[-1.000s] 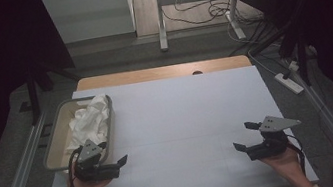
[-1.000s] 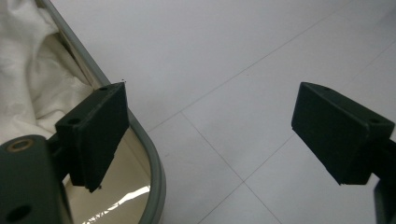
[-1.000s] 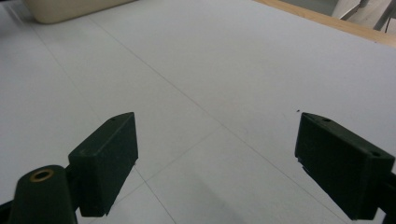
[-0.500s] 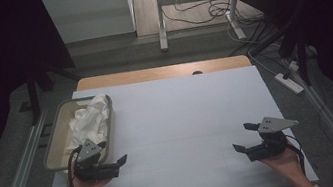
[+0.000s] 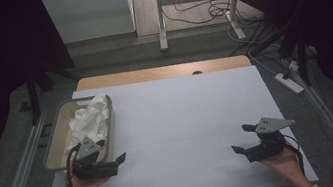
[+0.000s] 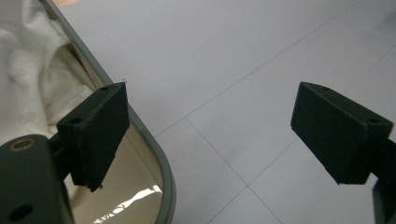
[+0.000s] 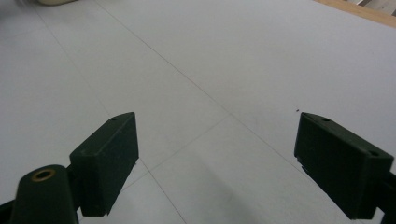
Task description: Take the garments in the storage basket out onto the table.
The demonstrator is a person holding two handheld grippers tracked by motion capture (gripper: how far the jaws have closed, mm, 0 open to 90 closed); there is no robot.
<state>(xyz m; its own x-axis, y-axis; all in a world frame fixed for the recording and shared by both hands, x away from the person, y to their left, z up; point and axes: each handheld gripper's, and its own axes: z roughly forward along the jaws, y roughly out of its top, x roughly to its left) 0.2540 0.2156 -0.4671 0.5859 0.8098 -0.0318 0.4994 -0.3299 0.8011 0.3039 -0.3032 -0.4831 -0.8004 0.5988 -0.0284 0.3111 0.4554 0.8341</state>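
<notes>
Tray (image 5: 53, 142) (cloth (image 5: 90, 120) inside) – long axis runs near-far, by left gripper (image 5: 115, 163).

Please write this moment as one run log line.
left claw: open, beside tray | right claw: open, empty | white cloth: in tray

No legible text, label, brand, number or sign was found in any view.
</notes>
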